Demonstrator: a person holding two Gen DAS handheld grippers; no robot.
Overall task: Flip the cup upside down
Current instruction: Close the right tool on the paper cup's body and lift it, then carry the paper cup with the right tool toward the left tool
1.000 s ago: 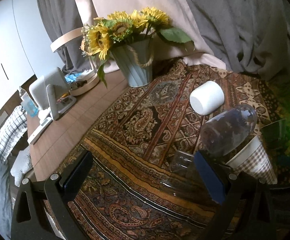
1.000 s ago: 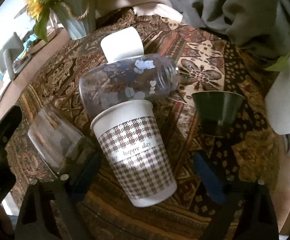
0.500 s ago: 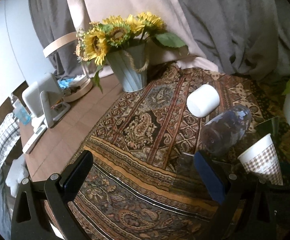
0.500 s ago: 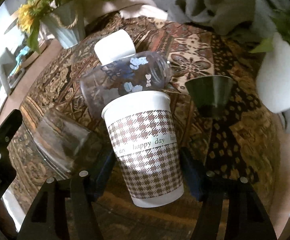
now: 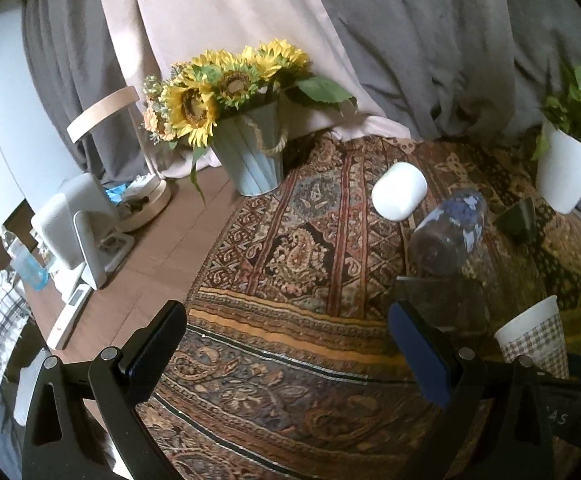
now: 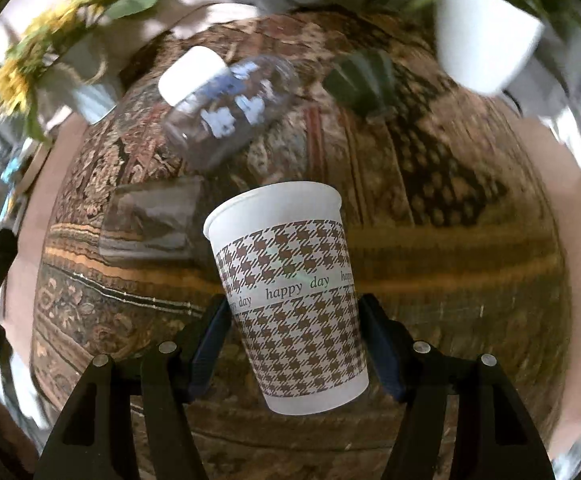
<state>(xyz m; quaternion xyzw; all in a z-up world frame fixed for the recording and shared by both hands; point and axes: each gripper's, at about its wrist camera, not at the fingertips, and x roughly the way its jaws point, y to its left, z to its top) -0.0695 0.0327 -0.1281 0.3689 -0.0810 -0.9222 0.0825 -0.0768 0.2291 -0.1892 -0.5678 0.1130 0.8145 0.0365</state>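
A paper cup [image 6: 290, 296] with a brown houndstooth pattern and the words "happy day" sits between the jaws of my right gripper [image 6: 294, 340], which is shut on it. The cup is lifted off the patterned cloth, mouth up and tilted away from me. It also shows in the left wrist view [image 5: 534, 340] at the lower right. My left gripper [image 5: 286, 356] is open and empty, above the cloth's near left part.
On the patterned cloth [image 5: 302, 248] lie a clear glass [image 6: 154, 220], a clear jar with blue marks [image 6: 230, 112], a white cup on its side [image 5: 399, 195] and a dark green cup [image 6: 360, 78]. A sunflower vase [image 5: 250, 160] and a white plant pot [image 5: 566, 172] stand at the back.
My right gripper has closed on the paper cup and lifted it off the cloth. Both wrist views have risen and pulled back from the table.
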